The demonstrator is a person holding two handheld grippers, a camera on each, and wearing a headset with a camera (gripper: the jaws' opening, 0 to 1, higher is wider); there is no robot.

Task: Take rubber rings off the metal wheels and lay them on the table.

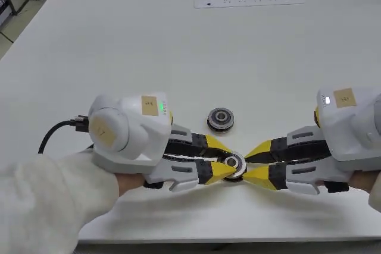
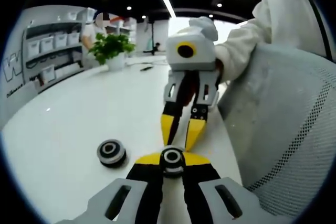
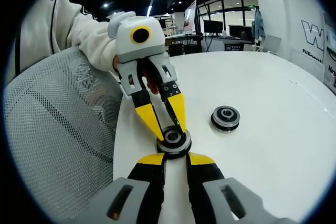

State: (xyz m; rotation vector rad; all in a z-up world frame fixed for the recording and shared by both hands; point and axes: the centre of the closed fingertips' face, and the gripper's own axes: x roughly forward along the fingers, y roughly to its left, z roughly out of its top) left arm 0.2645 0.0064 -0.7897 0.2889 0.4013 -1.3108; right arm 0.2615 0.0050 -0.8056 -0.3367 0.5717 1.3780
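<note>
A metal wheel with a black rubber ring [image 1: 233, 163] rests near the table's front edge, caught between both grippers. My left gripper [image 1: 225, 162] comes from the left and is shut on the wheel [image 2: 172, 159], which sits between its yellow tips. My right gripper [image 1: 244, 163] meets it from the right, its tips pinched on the wheel's opposite rim [image 3: 174, 139], at the rubber ring. In the left gripper view the right gripper [image 2: 181, 139] points down at the wheel. A second wheel [image 1: 221, 119] with its ring lies flat just behind, untouched.
A white power strip [image 1: 249, 0] lies at the far side of the white table [image 1: 119, 46]. A mesh chair back [image 3: 58, 145] stands close to the table's front edge. A potted plant [image 2: 109, 51] and shelves stand far off.
</note>
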